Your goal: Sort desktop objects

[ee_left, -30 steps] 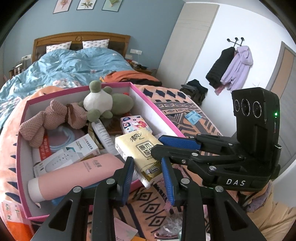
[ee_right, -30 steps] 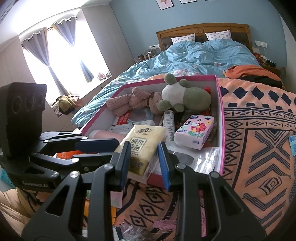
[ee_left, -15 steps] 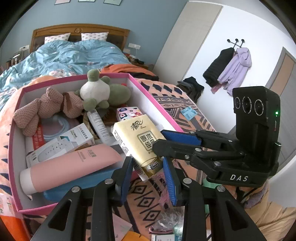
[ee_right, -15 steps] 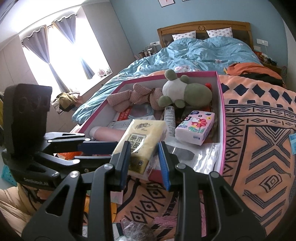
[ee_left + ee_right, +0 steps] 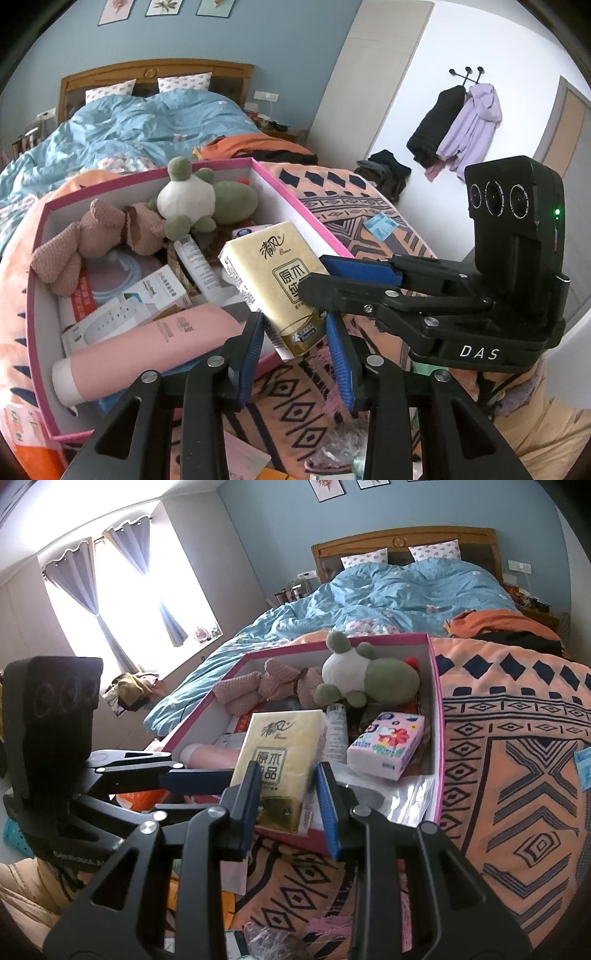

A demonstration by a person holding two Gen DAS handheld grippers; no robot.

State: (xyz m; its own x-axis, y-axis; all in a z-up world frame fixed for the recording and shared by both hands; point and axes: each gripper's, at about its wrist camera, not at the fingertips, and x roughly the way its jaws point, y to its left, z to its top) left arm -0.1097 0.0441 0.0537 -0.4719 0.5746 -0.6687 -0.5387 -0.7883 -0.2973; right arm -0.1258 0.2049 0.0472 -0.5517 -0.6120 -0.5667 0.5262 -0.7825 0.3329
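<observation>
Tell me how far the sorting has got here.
Done: the pink-edged box already holds a plush frog, a knitted toy, a pink bottle and a floral tissue pack. In hand: the right claw grips a yellow tissue pack over the box's near edge; whether the left claw also presses it is unclear. Left: a blue packet on the blanket.

Both claws reach in from the lower edge of their frames, angled downward. The right claw (image 5: 288, 805) is clamped on the yellow tissue pack (image 5: 280, 753). The left claw (image 5: 295, 350) flanks the pack's lower corner, its blue pads (image 5: 251, 354) not visibly pressing it.
</observation>
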